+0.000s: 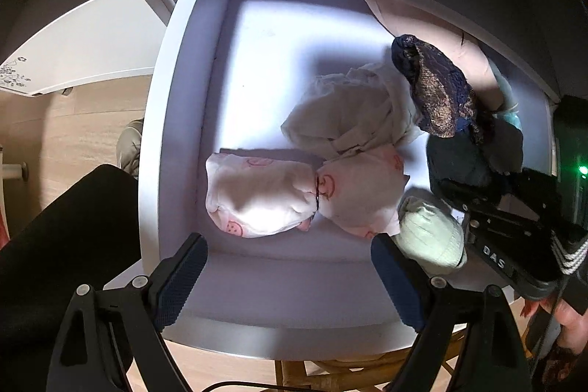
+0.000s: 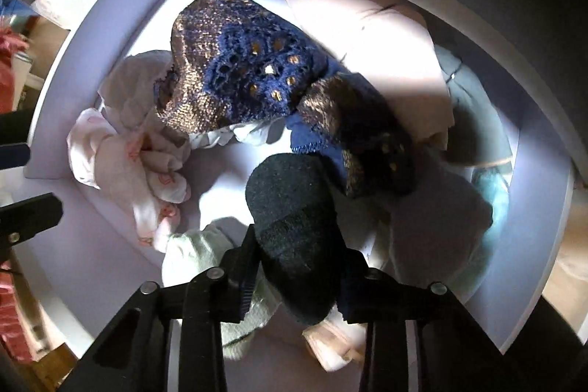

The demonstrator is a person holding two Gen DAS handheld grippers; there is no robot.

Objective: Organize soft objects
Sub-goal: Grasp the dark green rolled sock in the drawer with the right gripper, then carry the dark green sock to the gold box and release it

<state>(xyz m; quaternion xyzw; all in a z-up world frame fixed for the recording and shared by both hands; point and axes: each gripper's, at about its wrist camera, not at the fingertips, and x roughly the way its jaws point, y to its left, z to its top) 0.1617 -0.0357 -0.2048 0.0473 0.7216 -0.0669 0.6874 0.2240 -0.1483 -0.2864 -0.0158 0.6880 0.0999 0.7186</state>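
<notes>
- Right wrist view looks straight down into the white drawer [image 2: 92,267], and the right gripper [image 2: 299,276] has its tongs clamped on a dark knit sock [image 2: 294,223]. Pads press it from both sides near the bottom of the frame.
- A navy and gold crochet piece [image 2: 253,68] lies just beyond the sock, touching its far end. Can't tell if they're one bundle or two things draped together.
- From the left wrist view, the left gripper [image 1: 290,278] hangs over the drawer's near wall with its tongs wide apart and nothing between them.
- Relative to the sock: a pale green rolled item [image 1: 430,230] sits right beside it toward the near wall, two white bundles with pink smiley prints [image 1: 257,201] are further left, a cream crumpled cloth [image 1: 345,112] is beyond those, and a pink folded fabric [image 2: 367,24] fills the far corner.
- Handling guess: everything here looks light, squishy and floppy. Nothing fragile, nothing slick. The knit should grip well on the pads, but it'll sag and dangle, so loose ends may snag neighbours.
- I'd pinch across the thick middle of a roll or bundle, not a loose edge, so it stays together.
- That open crochet could catch on a fingertip, so worth watching.
</notes>
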